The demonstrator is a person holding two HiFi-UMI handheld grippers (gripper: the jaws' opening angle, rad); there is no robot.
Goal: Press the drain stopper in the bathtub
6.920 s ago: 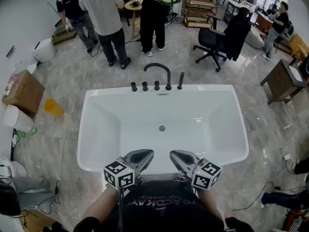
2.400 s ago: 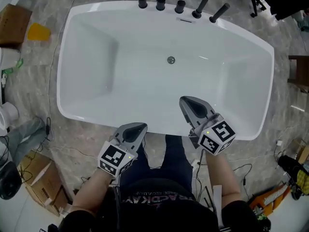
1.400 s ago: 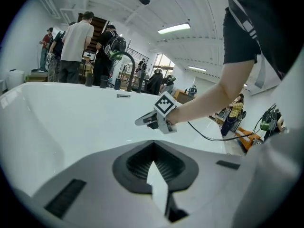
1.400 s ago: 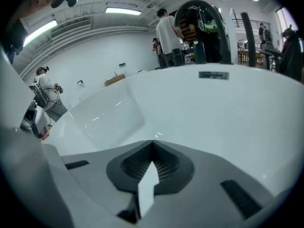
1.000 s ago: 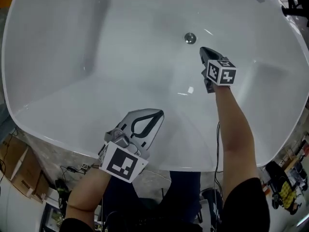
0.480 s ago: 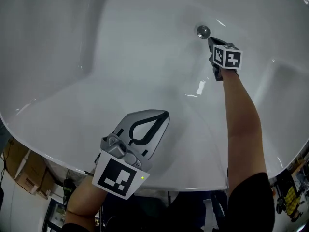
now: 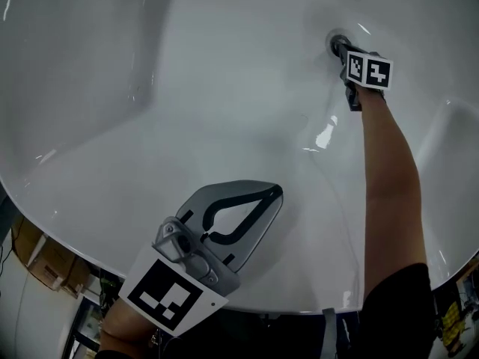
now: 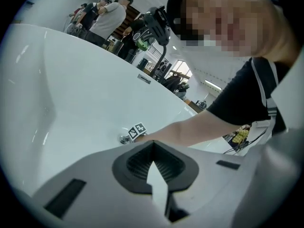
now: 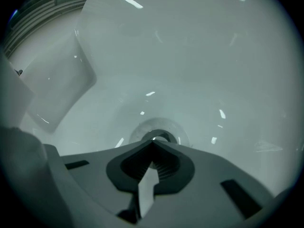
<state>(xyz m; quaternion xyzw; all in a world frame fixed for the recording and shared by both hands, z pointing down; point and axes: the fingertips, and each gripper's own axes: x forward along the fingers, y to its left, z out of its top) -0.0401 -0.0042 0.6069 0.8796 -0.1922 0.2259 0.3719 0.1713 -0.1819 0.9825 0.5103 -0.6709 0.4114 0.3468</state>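
Stopper: drain stopper (image 7: 334, 39), upper right, on bathtub (image 7: 150, 126) floor; probably hard, slick, springy metal, so press its centre.
Right gripper (image 7: 341, 45): jaws together, tip at stopper.
Left gripper (image 7: 273, 194): jaws together, empty, lower middle.

Round drain stopper (image 9: 156, 132) in white bathtub (image 7: 187, 88) floor
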